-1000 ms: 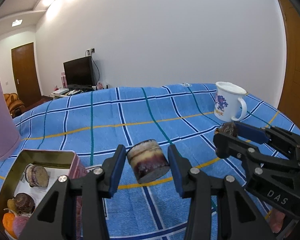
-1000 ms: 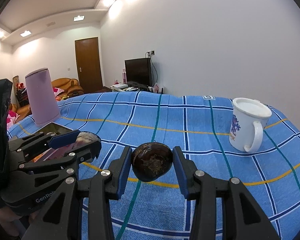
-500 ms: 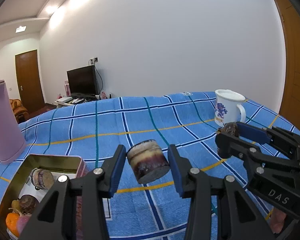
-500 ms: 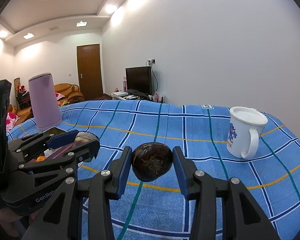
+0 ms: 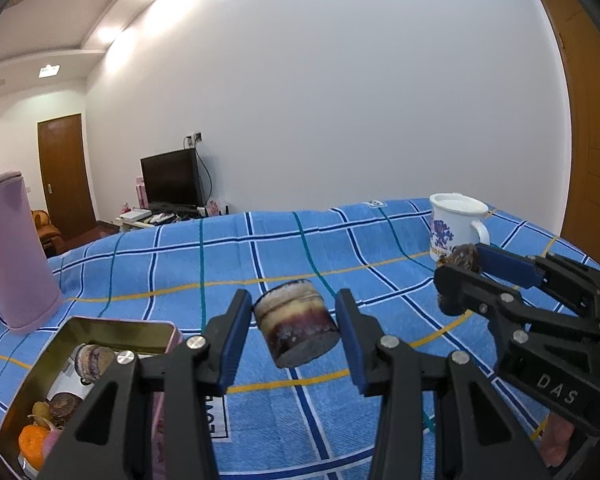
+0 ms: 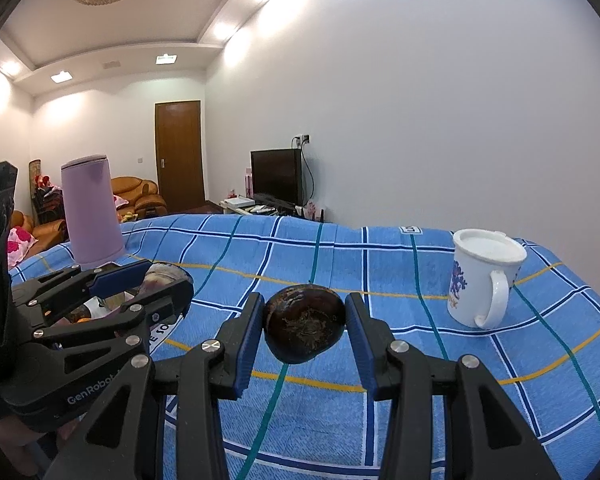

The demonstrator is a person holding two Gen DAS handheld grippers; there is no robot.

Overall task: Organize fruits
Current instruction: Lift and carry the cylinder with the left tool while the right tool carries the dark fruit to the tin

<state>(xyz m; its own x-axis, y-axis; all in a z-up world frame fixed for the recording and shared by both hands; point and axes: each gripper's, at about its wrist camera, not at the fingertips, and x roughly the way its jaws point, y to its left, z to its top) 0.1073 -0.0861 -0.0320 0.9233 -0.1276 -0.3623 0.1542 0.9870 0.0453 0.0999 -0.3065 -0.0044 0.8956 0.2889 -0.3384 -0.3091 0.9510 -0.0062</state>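
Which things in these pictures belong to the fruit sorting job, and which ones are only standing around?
Belong to the job:
- cut cylindrical piece, held in the left gripper
- dark round fruit, held in the right gripper
- open tin box, already holding several pieces

Only standing around:
- white mug
- purple container
- television
- blue checked cloth

Open tin (image 5: 112, 326) of fruit on the tablecloth (image 5: 260, 256), tall container (image 5: 14, 252) behind it, mug (image 5: 456, 226) far right.
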